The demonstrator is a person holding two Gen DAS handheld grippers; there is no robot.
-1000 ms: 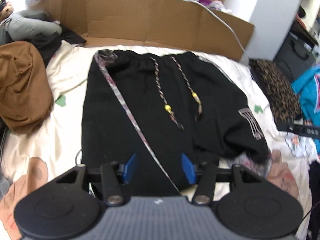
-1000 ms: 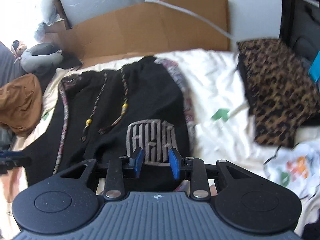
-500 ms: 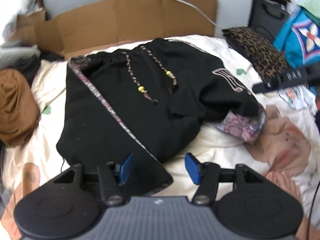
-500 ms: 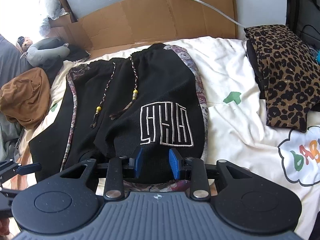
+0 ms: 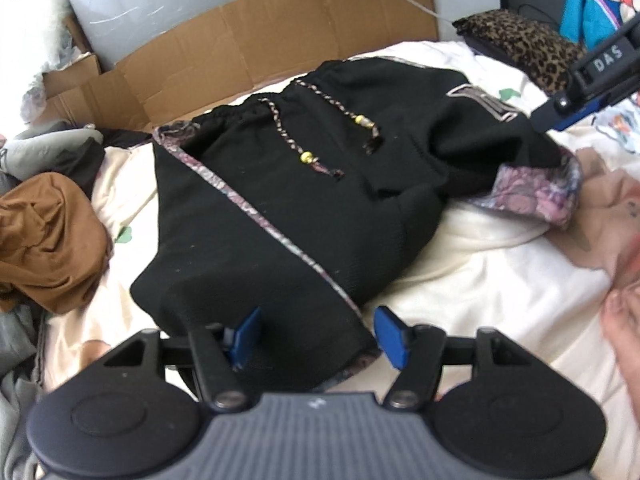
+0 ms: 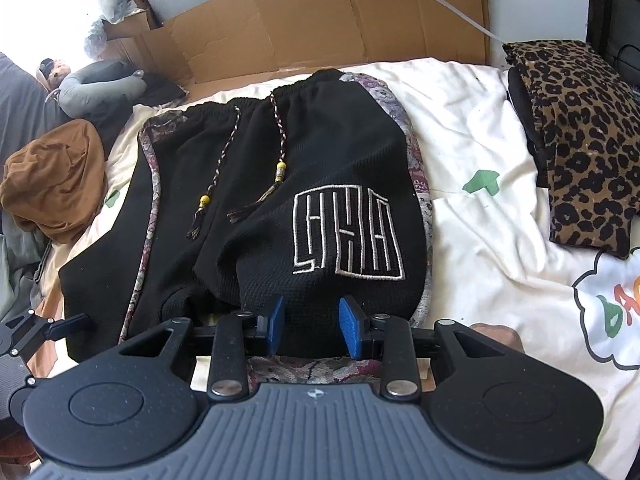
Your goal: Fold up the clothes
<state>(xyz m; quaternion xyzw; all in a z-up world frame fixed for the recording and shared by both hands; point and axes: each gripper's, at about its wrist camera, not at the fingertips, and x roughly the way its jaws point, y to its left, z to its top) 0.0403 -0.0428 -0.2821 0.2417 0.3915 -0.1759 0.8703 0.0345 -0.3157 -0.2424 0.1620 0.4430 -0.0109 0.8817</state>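
Black drawstring shorts (image 5: pixel 280 208) with floral side trim lie on the bed, waistband at the far side. My left gripper (image 5: pixel 318 336) is open wide just above the hem of the left leg. The shorts (image 6: pixel 344 152) show a white embroidered logo (image 6: pixel 346 236) on the right leg. My right gripper (image 6: pixel 312 326) is shut on a bunch of black fabric just below that logo. The floral hem (image 6: pixel 312 370) hangs under its fingers. In the left wrist view one of its blue fingers (image 5: pixel 560 114) meets the raised right leg.
A brown garment (image 6: pixel 56 184) is heaped at the left. A leopard-print cloth (image 6: pixel 580 140) lies at the right. A cardboard sheet (image 6: pixel 320 20) stands behind the bed, with a grey neck pillow (image 6: pixel 100 88) at the far left. The printed white bedsheet (image 6: pixel 480 240) surrounds the shorts.
The left gripper has swung so the shorts now sit diagonally ahead, with the left leg's hem between its fingers. The right gripper drew back and up, and the logo panel now shows flatter.
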